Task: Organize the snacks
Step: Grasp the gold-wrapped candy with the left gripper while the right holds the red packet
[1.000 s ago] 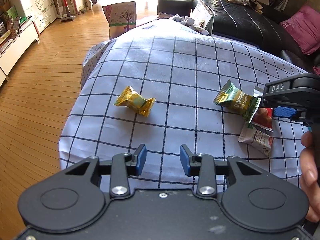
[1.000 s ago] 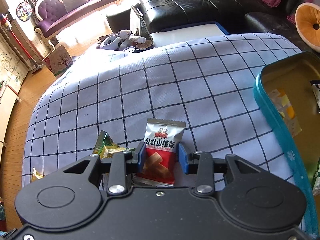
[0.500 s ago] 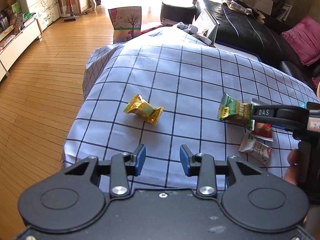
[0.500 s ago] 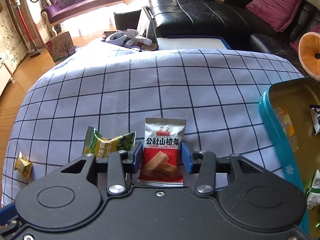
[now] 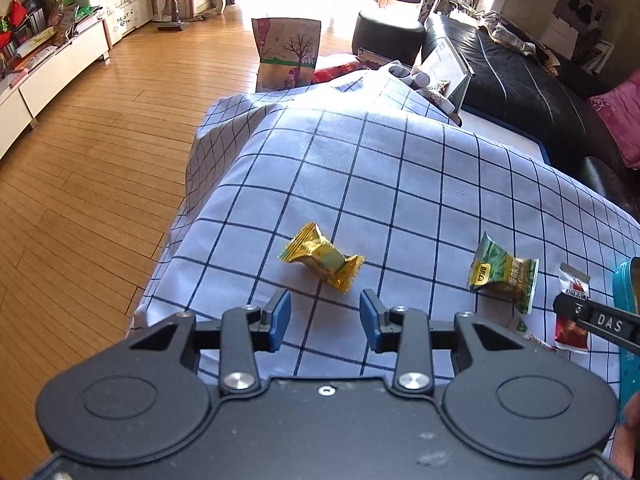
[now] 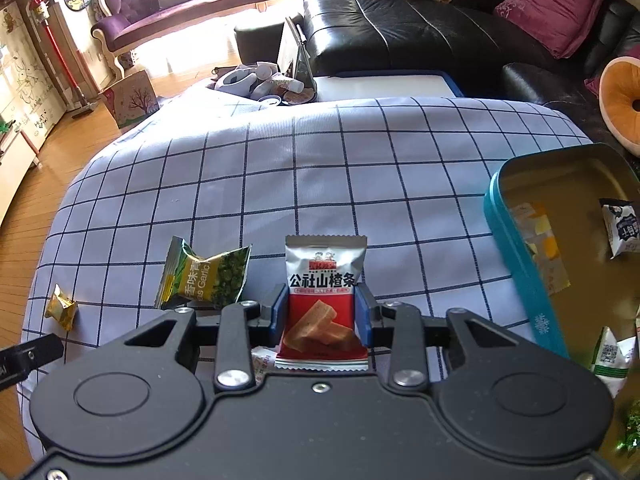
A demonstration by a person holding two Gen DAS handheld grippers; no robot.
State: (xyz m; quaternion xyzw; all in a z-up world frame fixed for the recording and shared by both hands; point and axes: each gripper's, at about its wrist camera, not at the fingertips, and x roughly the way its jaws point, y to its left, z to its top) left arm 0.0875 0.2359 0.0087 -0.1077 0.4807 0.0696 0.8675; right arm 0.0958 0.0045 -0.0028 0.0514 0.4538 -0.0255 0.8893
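With the red hawthorn-strip packet point(image 6: 325, 300) caught between the pads of my right tool point(image 6: 322, 312), whose jaws have just been closing onto it, one more snack looks nearly ready to go into the teal tin point(image 6: 520, 264) just to my right, where several packets already lie. Left on the checked tabletop point(image 6: 320, 184) are the green garlic-pea packet point(image 6: 204, 276) and the gold-wrapped sweet point(image 5: 322, 258). My left tool point(image 5: 325, 316) hovers part-open and empty near that sweet.

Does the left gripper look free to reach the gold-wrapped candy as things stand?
Probably yes: the left gripper is open and empty, the gold candy lies just ahead on bare checked cloth, nothing between.
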